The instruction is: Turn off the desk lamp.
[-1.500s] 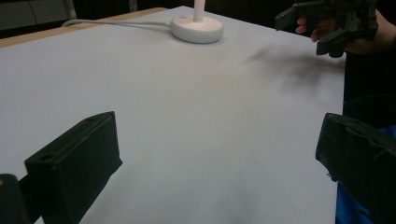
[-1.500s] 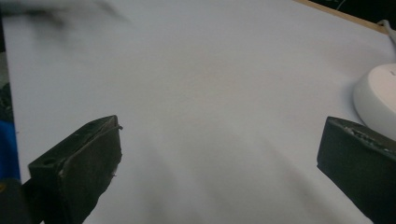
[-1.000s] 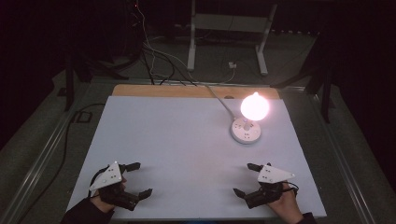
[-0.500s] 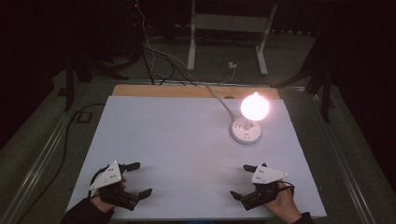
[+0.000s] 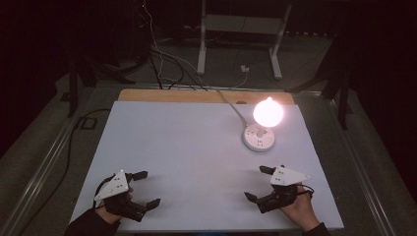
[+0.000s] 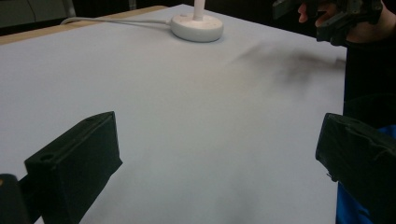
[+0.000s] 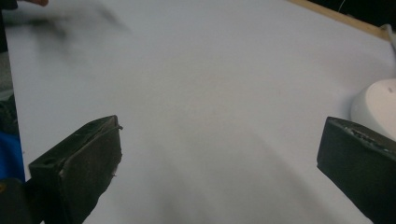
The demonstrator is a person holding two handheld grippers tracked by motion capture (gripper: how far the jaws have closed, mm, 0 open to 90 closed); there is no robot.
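Note:
A lit globe lamp [image 5: 268,112] stands on a round white base [image 5: 258,137] at the back right of the white table sheet [image 5: 196,142]. Its base [image 6: 196,27] also shows far off in the left gripper view and at the edge [image 7: 373,107] of the right gripper view. My left gripper [image 5: 146,188] rests near the front left edge, jaws wide apart, nothing between them. Near the front right, my right gripper [image 5: 259,183] is open too, empty, pointing left. In the left gripper view the right gripper [image 6: 327,14] appears at the top right, held in a hand.
A white cord [image 5: 231,104] runs from the lamp base back over the wooden table edge [image 5: 196,95]. Cables [image 5: 162,54] and a white metal stand [image 5: 241,29] sit on the dark floor behind. A metal rail [image 5: 44,167] borders the left side.
The right gripper has drifted slightly left and forward along the front edge. The left gripper has stayed where it was. Both stay open.

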